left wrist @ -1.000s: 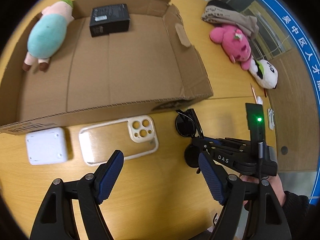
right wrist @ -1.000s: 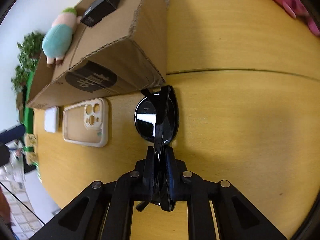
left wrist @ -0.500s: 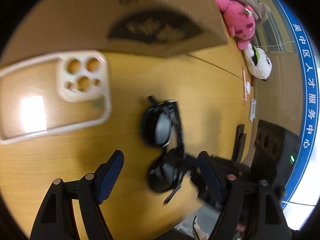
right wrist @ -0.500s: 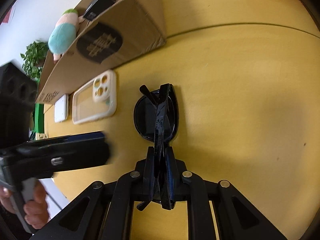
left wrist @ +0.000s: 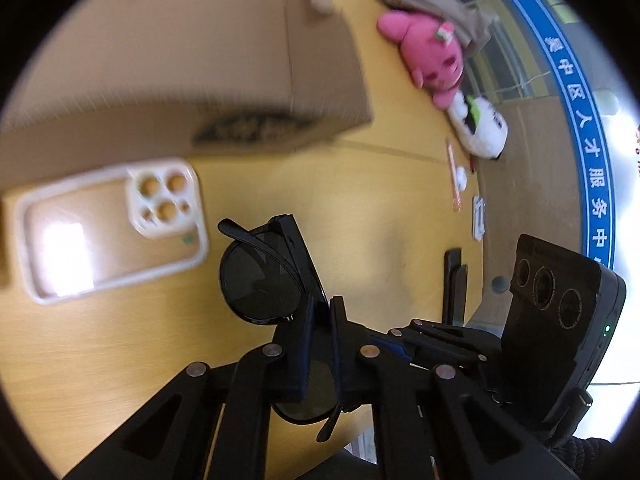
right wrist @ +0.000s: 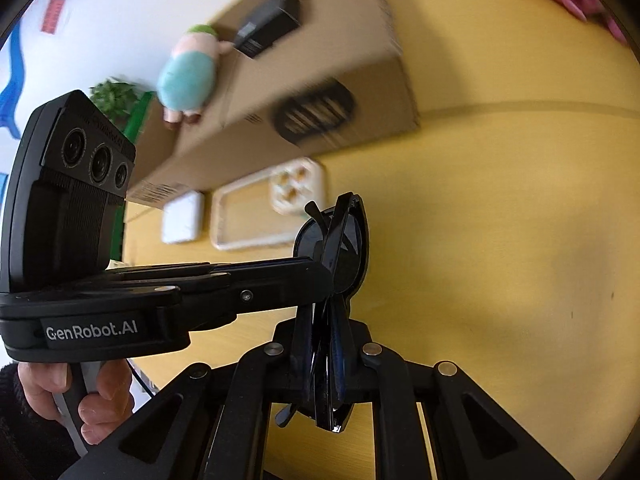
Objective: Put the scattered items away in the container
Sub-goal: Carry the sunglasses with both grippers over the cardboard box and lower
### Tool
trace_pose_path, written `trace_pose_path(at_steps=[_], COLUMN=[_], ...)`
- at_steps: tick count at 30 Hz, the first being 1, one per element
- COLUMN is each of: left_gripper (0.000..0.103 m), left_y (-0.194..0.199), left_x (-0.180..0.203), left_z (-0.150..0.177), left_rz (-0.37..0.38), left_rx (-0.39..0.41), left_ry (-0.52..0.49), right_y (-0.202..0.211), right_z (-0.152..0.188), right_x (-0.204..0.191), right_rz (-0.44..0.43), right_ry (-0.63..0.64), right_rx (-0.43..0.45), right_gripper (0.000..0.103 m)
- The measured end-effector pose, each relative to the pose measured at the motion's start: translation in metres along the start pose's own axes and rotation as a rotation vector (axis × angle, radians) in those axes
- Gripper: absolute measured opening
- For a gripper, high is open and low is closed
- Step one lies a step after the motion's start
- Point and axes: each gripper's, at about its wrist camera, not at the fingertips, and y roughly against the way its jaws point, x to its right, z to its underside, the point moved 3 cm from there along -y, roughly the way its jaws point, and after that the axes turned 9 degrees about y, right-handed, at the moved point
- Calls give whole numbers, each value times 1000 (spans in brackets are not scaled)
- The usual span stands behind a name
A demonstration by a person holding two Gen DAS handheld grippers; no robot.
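Folded black sunglasses (left wrist: 256,280) (right wrist: 346,240) hang above the yellow table, gripped from two sides. My right gripper (right wrist: 320,340) is shut on their lower lens. My left gripper (left wrist: 322,320) has its jaws closing onto the frame, and its pads press on it; in the right wrist view the left gripper (right wrist: 320,270) reaches in from the left. The open cardboard box (left wrist: 200,60) (right wrist: 360,80) lies beyond, holding a teal plush (right wrist: 188,76) and a black box (right wrist: 268,24). A cream phone case (left wrist: 108,240) (right wrist: 260,208) lies flat on the table in front of the box.
A small white box (right wrist: 182,218) sits left of the phone case. A pink plush (left wrist: 432,52), a panda plush (left wrist: 480,128), a pen (left wrist: 454,176) and grey cloth lie right of the box, by the table's edge. A hand (right wrist: 80,392) holds the left gripper.
My left gripper swung right from above the phone case to the sunglasses and shut on them. My right gripper lifted the sunglasses off the table and stayed shut.
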Motion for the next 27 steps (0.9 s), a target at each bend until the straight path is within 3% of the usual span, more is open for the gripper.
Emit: trace_pose_path(at_steps=[7, 15, 21, 27], left_gripper=[7, 6, 5, 4], left_y=[85, 156, 186, 192], left_x=[25, 44, 53, 66], left_z=[-28, -71, -112, -155], left_rz=[-49, -61, -59, -37], left_rx=[156, 291, 334, 334], left_ry=[-45, -91, -126, -178], right_y=[38, 66, 80, 89], right_z=[-56, -124, -175, -221], right_x=[-60, -113, -125, -119], right_rz=[-39, -77, -69, -38], right_ry=[128, 237, 263, 232], right_rx=[103, 186, 223, 256], right_gripper=[9, 9, 9, 9])
